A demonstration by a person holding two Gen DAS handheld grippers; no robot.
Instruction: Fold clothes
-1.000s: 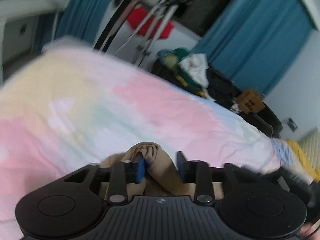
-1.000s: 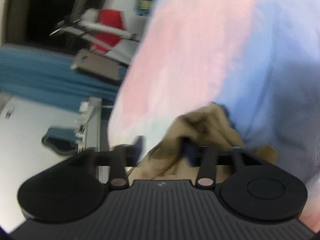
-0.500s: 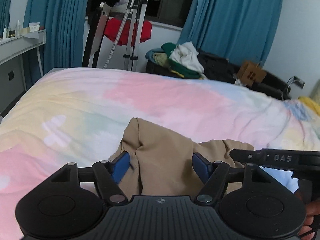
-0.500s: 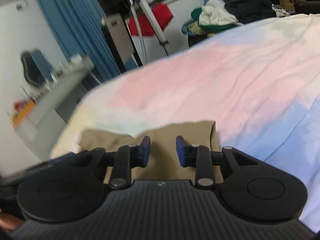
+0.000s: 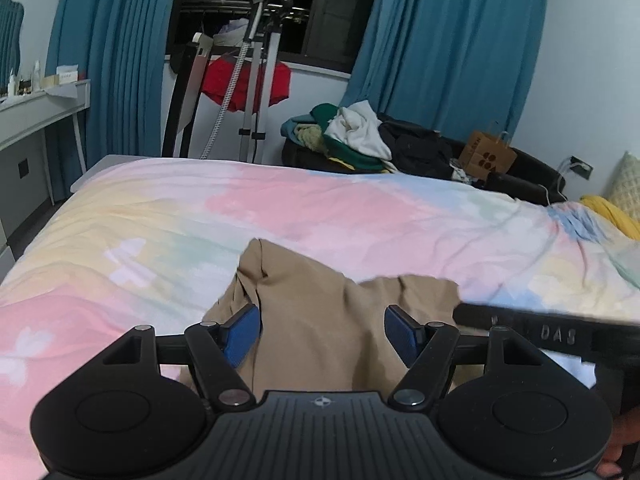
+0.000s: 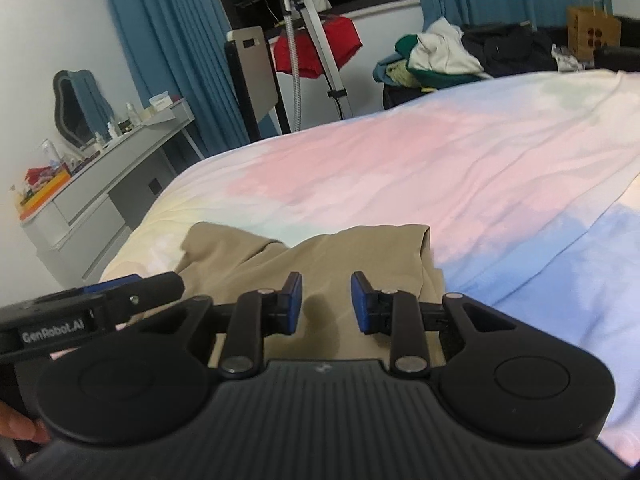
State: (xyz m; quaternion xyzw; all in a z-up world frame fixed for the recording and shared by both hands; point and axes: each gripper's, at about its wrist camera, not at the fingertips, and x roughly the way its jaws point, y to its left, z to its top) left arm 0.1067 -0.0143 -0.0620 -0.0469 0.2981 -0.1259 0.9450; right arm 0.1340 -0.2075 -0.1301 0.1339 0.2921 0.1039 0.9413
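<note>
A tan garment (image 5: 320,320) lies in a loose fold on the pastel duvet (image 5: 360,208), near the bed's front edge. My left gripper (image 5: 320,326) hovers just above its near side, open, blue pads wide apart and gripping nothing. My right gripper (image 6: 326,300) hangs over the same tan garment (image 6: 320,256), open by a narrower gap with no cloth between the pads. Each tool's black body shows at the edge of the other's view, so the two are side by side. A fingertip shows at the lower corner of each view.
Beyond the far edge of the bed are a heap of clothes (image 5: 352,136), a brown paper bag (image 5: 486,156) and a metal stand with a red cloth (image 5: 256,80). A grey desk (image 6: 100,176) with small items runs along the left. A yellow cloth (image 5: 608,212) lies at the right.
Both grippers let go of the bunched tan cloth and rolled level, drawing back a little. The garment now lies spread on the duvet. The left jaws widened and the right jaws narrowed.
</note>
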